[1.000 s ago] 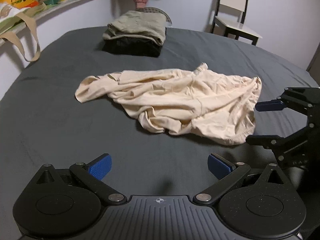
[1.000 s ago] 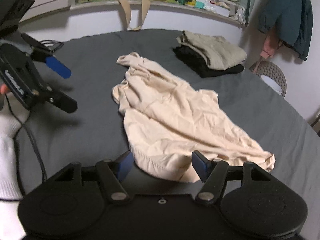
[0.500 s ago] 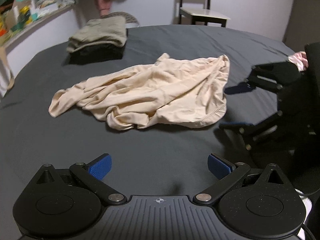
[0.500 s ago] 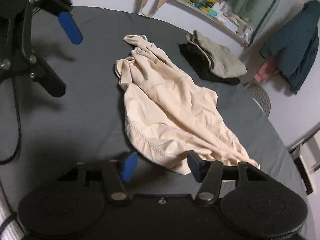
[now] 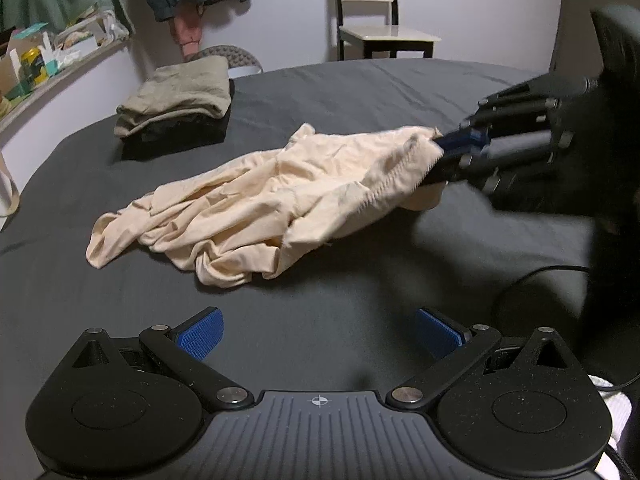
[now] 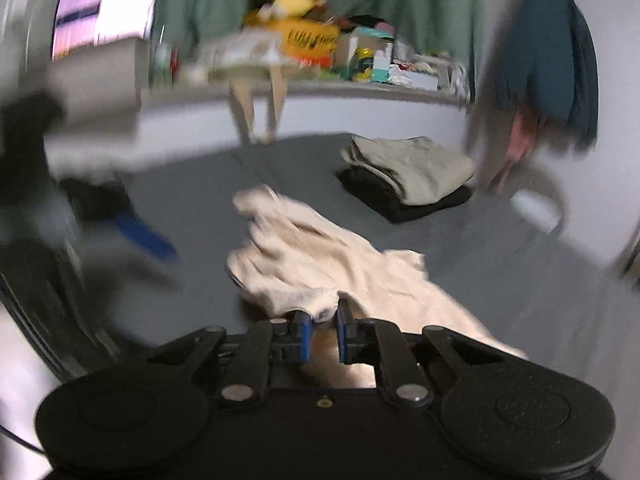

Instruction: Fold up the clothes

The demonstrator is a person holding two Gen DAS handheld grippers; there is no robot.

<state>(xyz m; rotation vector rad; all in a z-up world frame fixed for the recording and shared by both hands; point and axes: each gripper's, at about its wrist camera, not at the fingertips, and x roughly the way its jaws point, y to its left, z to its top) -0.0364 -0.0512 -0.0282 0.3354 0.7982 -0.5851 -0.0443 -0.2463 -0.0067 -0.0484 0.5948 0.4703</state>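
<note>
Grasp step. Right gripper (image 6: 322,330) pinches the hem of the beige garment (image 5: 280,192), crumpled mid-bed (image 5: 360,280), lifting that edge. Left gripper (image 5: 318,334) spread wide, empty, hovering short. Next, probably: left takes an opposite edge to spread it flat.

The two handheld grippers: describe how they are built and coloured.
The left gripper is black: two round housings, a ribbed centre plate with a small crosshair mark, silver pivot pins, and linkage arms ending in textured blue pads. The right gripper has the same black body and blue pads. A thin black cable trails nearby.
</note>
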